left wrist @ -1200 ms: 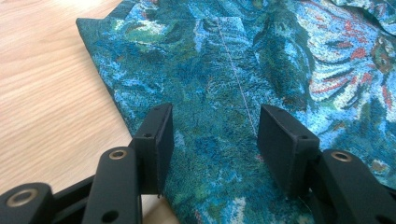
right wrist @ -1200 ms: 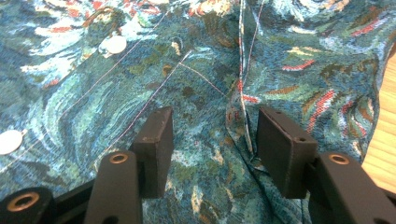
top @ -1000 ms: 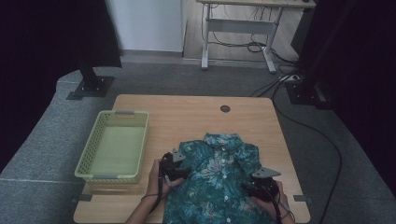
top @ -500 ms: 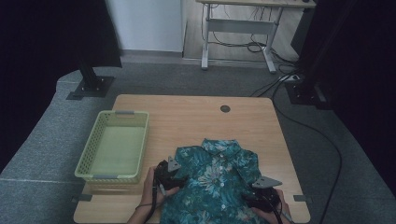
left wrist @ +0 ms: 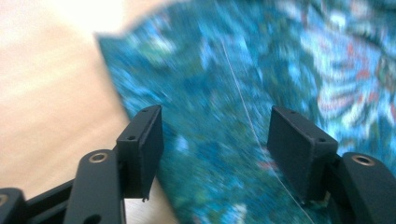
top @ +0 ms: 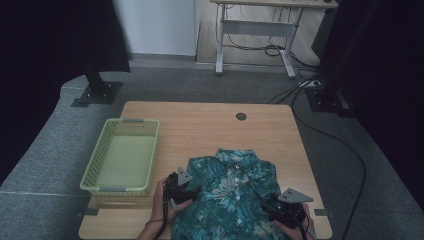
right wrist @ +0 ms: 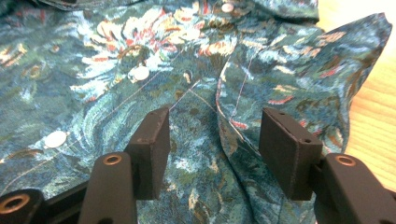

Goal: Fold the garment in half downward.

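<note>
From the high view, the teal floral button-up shirt (top: 227, 197) lies face up at the near edge of the wooden surface (top: 210, 125), collar pointing away from me, a little right of centre. My left gripper (top: 181, 187) sits at the shirt's left sleeve edge and my right gripper (top: 286, 207) at its lower right side, each in my hand at the bottom of the frame. A light green plastic basket (top: 122, 156) stands on the surface to the left of the shirt, just beside my left hand.

In the left gripper view, my jaws stand wide apart with nothing pinched between them. The blurred teal cloth (left wrist: 243, 93) lies under and ahead of them, its edge running past the left jaw onto bare wood (left wrist: 42, 93).

In the right gripper view, my jaws are also spread wide and hold nothing. They hover over the shirt's front (right wrist: 116, 70), where white buttons (right wrist: 140, 73) show, and a folded sleeve (right wrist: 299, 65) lies ahead of the right-hand jaw, with wood (right wrist: 373, 112) beyond it.
</note>
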